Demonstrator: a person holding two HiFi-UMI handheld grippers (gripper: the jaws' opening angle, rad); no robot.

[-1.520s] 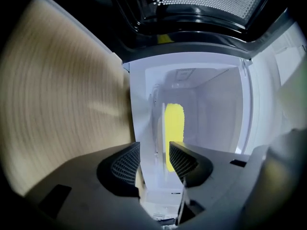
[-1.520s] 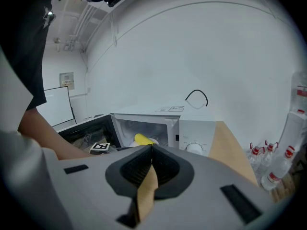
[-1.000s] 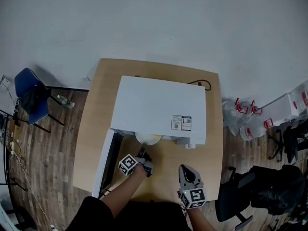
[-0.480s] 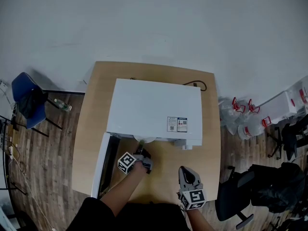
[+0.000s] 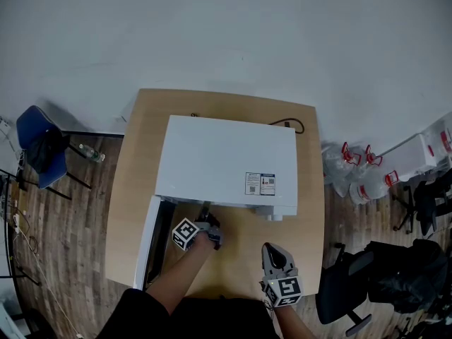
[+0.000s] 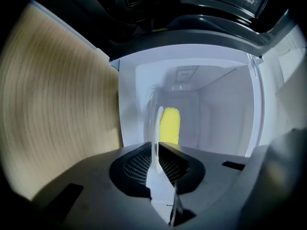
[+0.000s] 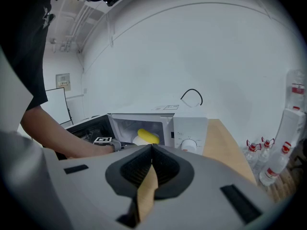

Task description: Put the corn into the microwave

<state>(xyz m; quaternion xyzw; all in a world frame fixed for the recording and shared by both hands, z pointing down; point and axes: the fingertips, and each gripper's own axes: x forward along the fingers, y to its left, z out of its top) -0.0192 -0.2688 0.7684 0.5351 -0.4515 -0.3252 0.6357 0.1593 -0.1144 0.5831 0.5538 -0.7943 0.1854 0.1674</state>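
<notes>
The yellow corn lies on a white plate inside the white microwave. My left gripper is shut on the plate's near rim, which shows edge-on between the pads. In the head view the left gripper reaches into the oven's mouth, and the plate and corn are hidden under the oven's top. The right gripper view shows the corn just inside the cavity. My right gripper hangs over the table's front, shut and holding nothing.
The microwave door stands swung open to the left of my left arm. The oven sits on a wooden table with a black cable behind it. A blue chair stands at the left, and bottles and a black chair at the right.
The plate, which showed at the microwave's mouth a second ago, has gone in under the oven's top. My left gripper has moved with it toward the opening. The right gripper has stayed put.
</notes>
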